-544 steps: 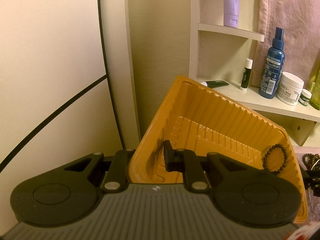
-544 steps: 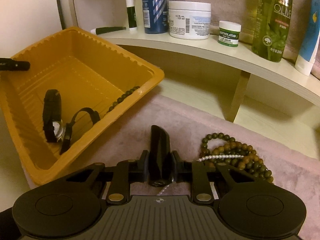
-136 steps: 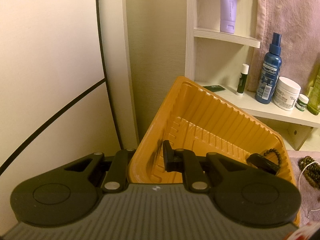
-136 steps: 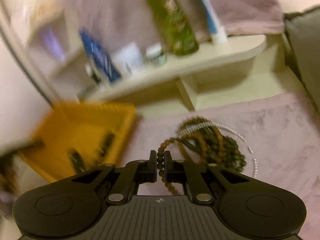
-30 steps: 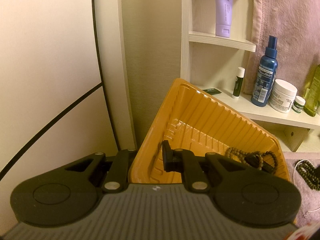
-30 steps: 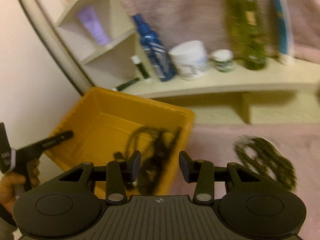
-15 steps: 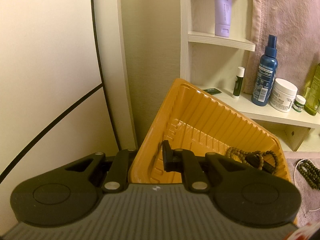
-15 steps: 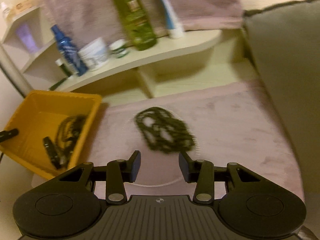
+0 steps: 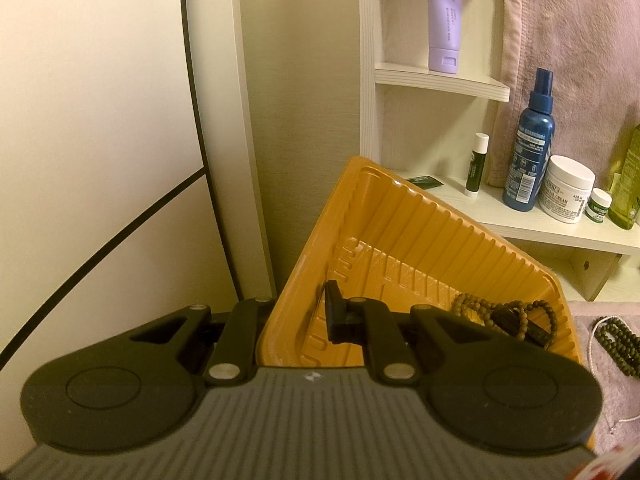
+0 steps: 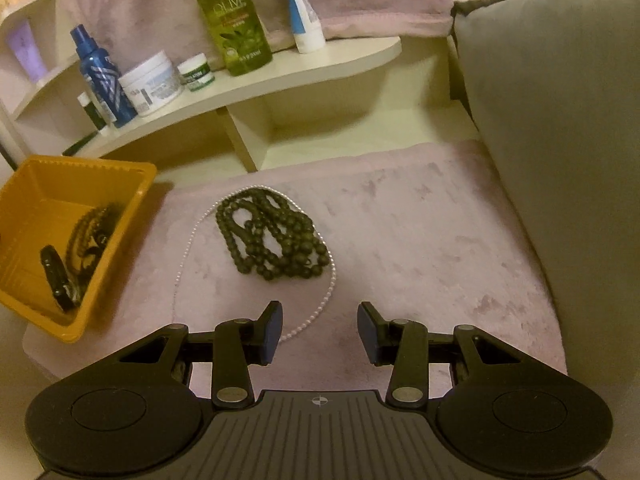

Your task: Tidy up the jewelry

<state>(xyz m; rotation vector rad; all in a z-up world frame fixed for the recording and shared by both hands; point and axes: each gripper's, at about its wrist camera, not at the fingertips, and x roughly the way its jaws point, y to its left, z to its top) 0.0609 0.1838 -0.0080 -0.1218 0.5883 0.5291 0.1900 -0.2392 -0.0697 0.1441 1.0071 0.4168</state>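
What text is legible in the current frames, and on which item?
"OLIVE": green bottle on the shelf.
"KIEHL'S" and "FACIAL CREAM": white jar, partly legible; fine print unreadable.
"MENTHOLATUM": small green-lidded pot, only partly legible.
Two vertical Chinese characters: purple tube, too small to read reliably.
Blue spray bottle: label lines and barcode, too small to read.
Lip balm stick: unreadable.

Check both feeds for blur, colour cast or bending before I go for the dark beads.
Right wrist view: sharp; dark bead necklace and pearl strand crisp, dim yellow cast, shelf curved by fisheye. Left wrist view: also sharp, same warm cast; orange tray shadowed inside, wall line bowed.
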